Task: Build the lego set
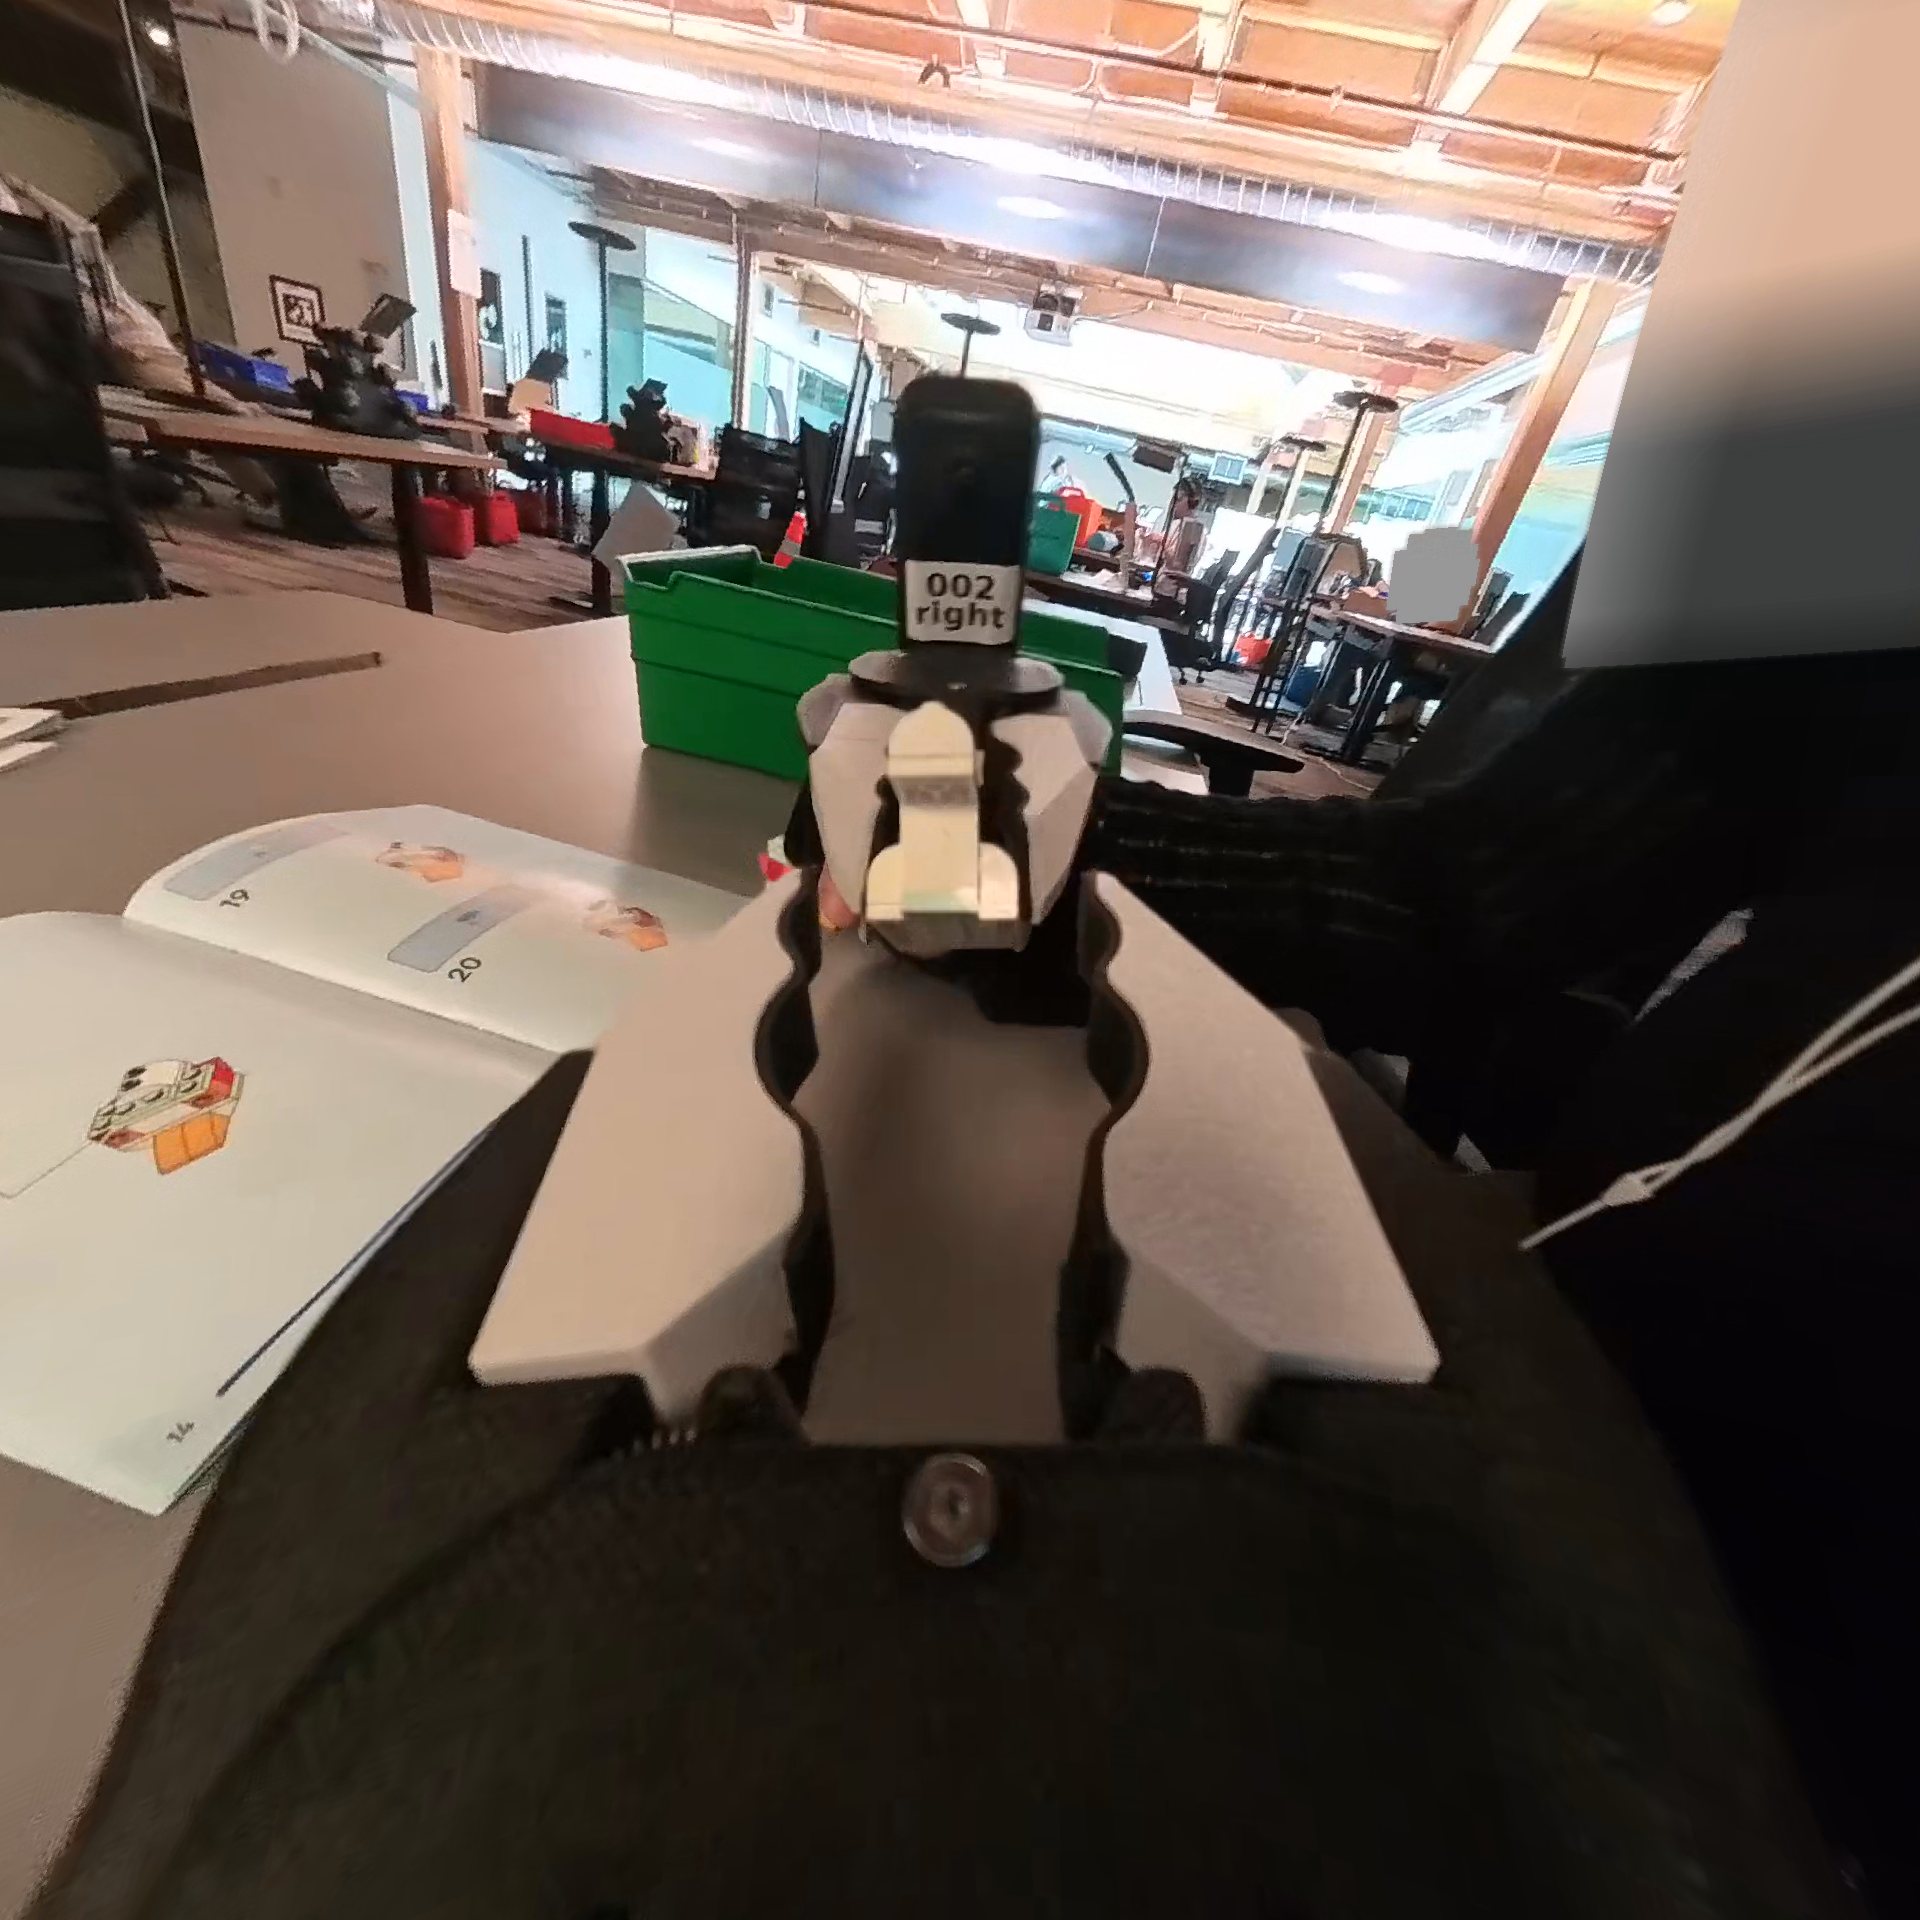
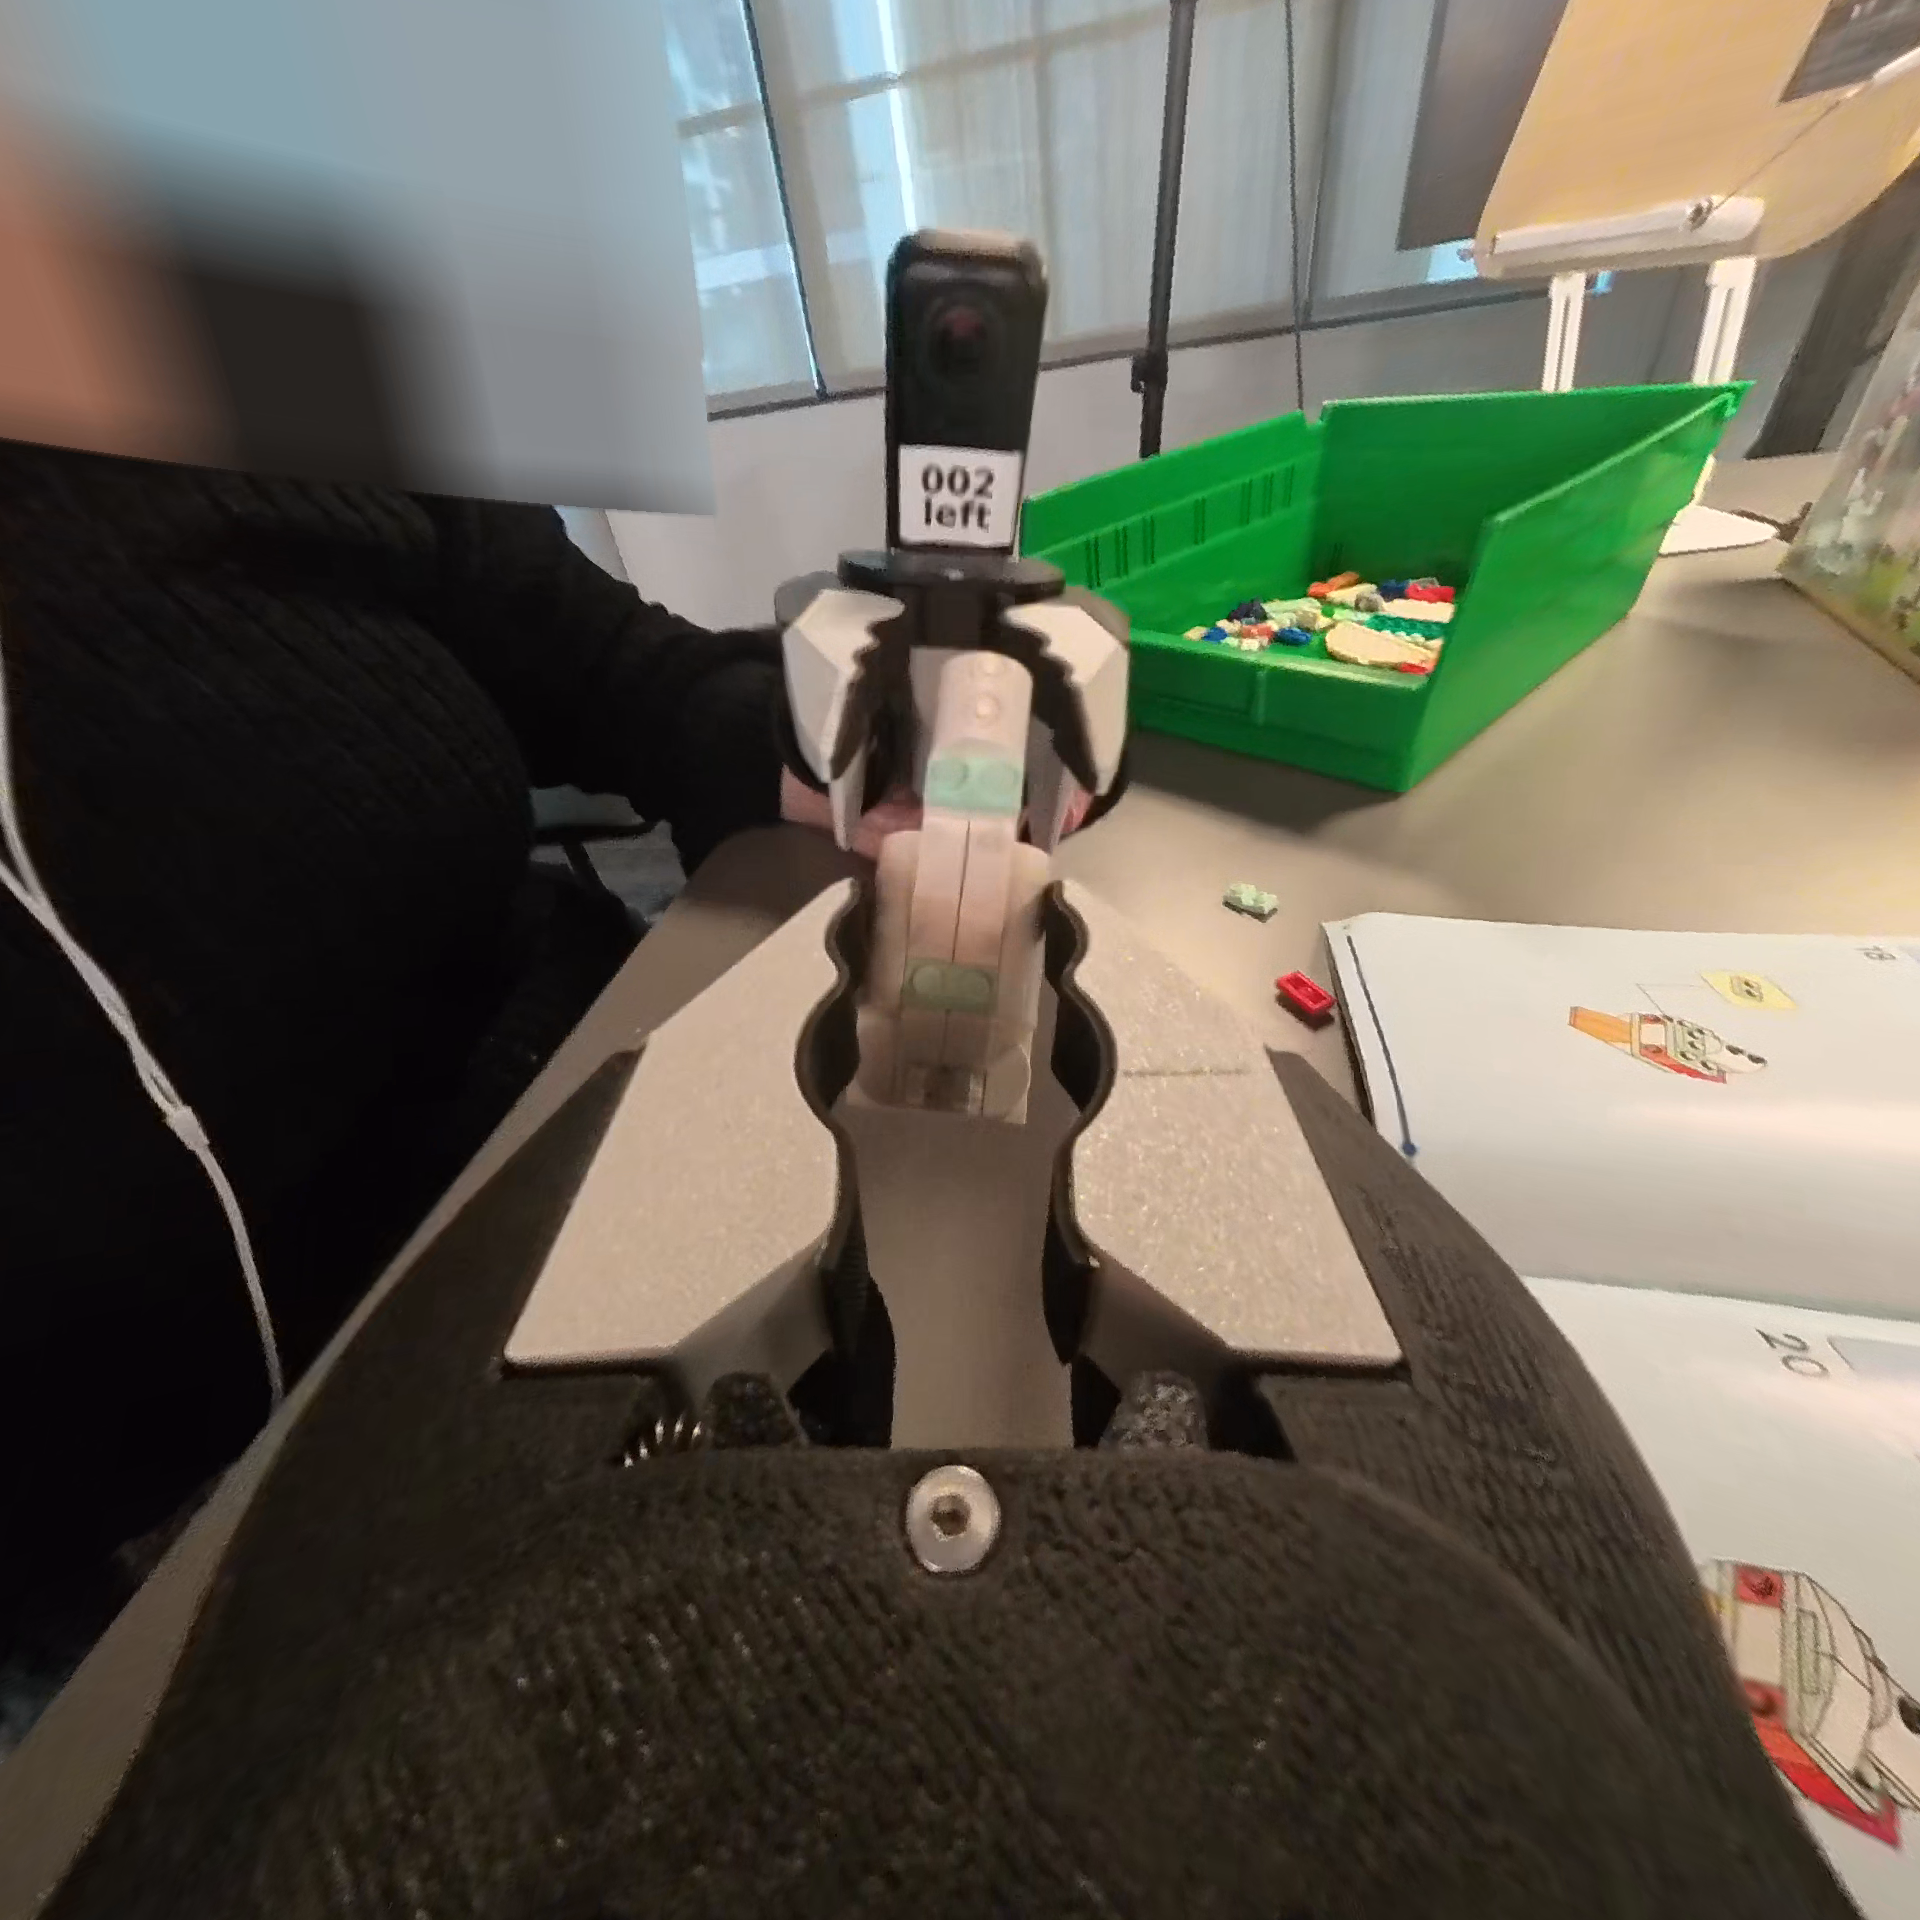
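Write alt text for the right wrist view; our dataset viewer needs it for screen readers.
The right gripper and the facing left gripper hold a white lego build between them above a grey table, with a green bin of bricks behind.

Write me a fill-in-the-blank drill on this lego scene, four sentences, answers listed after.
1. The loose bricks lie in a ____ bin.
2. The white lego assembly is held between ____ grippers.
3. The small brick beside the open instruction booklet is ____.
4. The pale green brick lies on the ____.

Answers: green; both; red; table
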Demonstrator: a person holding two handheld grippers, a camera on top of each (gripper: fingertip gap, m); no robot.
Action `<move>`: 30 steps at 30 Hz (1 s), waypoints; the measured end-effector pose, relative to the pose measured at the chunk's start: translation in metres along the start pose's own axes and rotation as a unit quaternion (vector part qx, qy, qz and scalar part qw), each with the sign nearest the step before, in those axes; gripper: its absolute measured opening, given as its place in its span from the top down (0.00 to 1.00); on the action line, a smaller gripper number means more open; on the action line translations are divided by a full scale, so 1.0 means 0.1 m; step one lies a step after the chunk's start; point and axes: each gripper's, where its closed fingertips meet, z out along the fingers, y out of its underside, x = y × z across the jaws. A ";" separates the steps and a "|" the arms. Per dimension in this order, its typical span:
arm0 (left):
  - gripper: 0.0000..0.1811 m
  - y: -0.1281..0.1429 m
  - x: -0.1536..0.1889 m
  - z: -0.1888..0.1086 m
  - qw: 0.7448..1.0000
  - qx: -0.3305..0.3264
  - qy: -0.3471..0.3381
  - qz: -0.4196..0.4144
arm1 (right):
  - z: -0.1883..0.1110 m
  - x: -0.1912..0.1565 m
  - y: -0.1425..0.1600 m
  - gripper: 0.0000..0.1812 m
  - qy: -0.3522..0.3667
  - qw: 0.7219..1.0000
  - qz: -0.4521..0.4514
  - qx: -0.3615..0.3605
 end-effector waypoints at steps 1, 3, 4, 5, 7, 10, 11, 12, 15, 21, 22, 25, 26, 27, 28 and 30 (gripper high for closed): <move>0.74 0.01 -0.02 0.01 1.000 -0.004 -0.007 -0.003 | 0.01 -0.01 0.03 0.82 0.002 1.000 -0.008 -0.012; 0.76 0.02 -0.01 0.02 1.000 -0.010 0.000 -0.005 | 0.05 -0.05 0.07 0.82 -0.001 0.999 -0.028 -0.028; 0.79 0.03 0.01 0.02 1.000 -0.013 0.006 -0.004 | 0.06 -0.08 0.08 0.82 -0.005 0.999 -0.033 -0.032; 0.82 0.04 0.01 0.03 1.000 -0.016 0.009 -0.004 | 0.08 -0.10 0.08 0.82 -0.009 0.999 -0.037 -0.034; 0.86 0.06 0.04 0.04 1.000 -0.023 0.019 -0.004 | 0.09 -0.12 0.09 0.82 -0.013 0.998 -0.041 -0.035; 0.87 0.07 0.05 0.03 0.999 -0.028 0.029 -0.011 | 0.08 -0.11 0.07 0.82 -0.011 0.999 -0.043 -0.029; 0.87 0.08 0.06 0.03 0.999 -0.029 0.031 -0.014 | 0.08 -0.12 0.06 0.82 -0.011 0.999 -0.043 -0.028; 0.86 0.08 0.07 0.03 0.999 -0.032 0.036 -0.017 | 0.08 -0.12 0.05 0.83 -0.011 0.999 -0.044 -0.026; 0.85 0.13 0.11 0.06 0.998 -0.048 0.049 -0.012 | 0.08 -0.14 0.04 0.82 -0.016 0.999 -0.046 -0.025; 0.87 0.13 0.10 0.06 0.998 -0.051 0.041 -0.010 | 0.10 -0.13 0.08 0.82 -0.007 0.998 -0.051 -0.035; 0.91 0.14 0.08 0.05 0.998 -0.053 0.038 -0.018 | 0.10 -0.09 0.08 0.82 0.005 0.998 -0.052 -0.035; 0.91 0.09 -0.06 0.02 0.998 -0.036 0.009 -0.055 | 0.07 -0.02 0.01 0.75 0.031 0.998 -0.057 -0.017; 0.91 0.07 -0.10 0.00 0.997 -0.025 0.005 -0.077 | 0.06 0.03 0.00 0.71 0.048 0.996 -0.068 -0.017; 0.91 0.04 -0.15 -0.03 0.995 -0.011 0.003 -0.103 | 0.04 0.08 -0.01 0.69 0.068 0.994 -0.082 -0.016; 0.91 0.00 -0.20 -0.06 0.991 0.006 0.004 -0.131 | 0.03 0.12 -0.04 0.69 0.085 0.992 -0.097 -0.012; 0.91 -0.09 -0.24 -0.14 0.981 0.045 0.027 -0.189 | -0.02 0.18 -0.13 0.68 0.117 0.986 -0.122 0.010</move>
